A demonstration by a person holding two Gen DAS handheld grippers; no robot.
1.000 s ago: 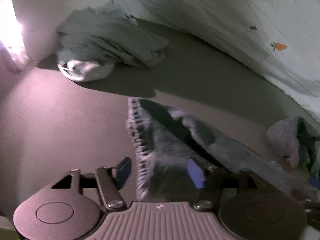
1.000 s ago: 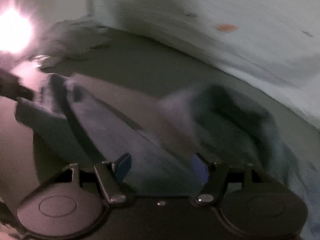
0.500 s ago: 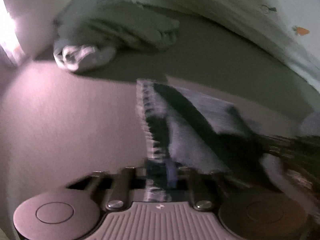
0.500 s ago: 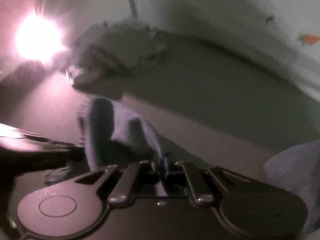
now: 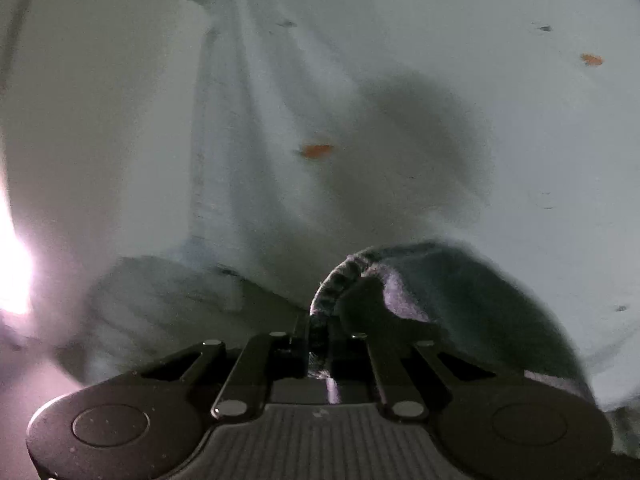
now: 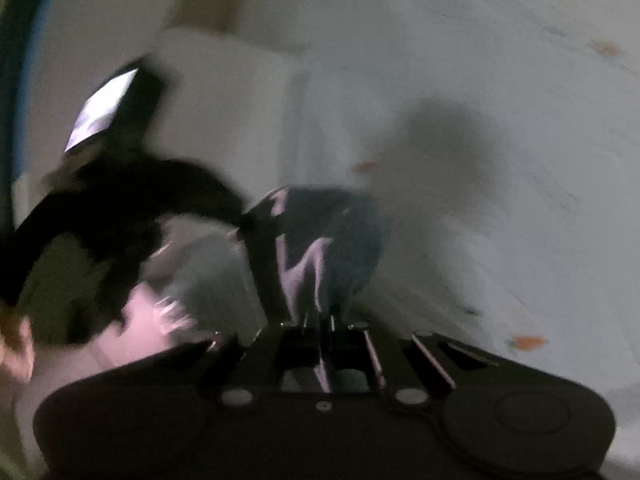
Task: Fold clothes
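Note:
A dark blue-grey garment (image 5: 460, 300) with a ribbed hem is held up in the air. My left gripper (image 5: 318, 344) is shut on its hem edge, and the cloth drapes off to the right. In the right wrist view my right gripper (image 6: 320, 320) is shut on another part of the same garment (image 6: 320, 240), which rises in front of it. The left gripper and the hand holding it (image 6: 100, 220) appear as a dark blur at the left of the right wrist view. Both views are blurred.
A white sheet with small orange carrot prints (image 5: 400, 80) hangs behind. A pale wall or box (image 5: 100, 100) stands at the left. A grey pile of clothes (image 5: 168, 300) lies low at the left on the surface. Bright glare at the far left edge.
Both grippers closed on the garment lying on the surface and lifted it. The views now tilt up toward the sheet, and the surface has dropped out of sight.

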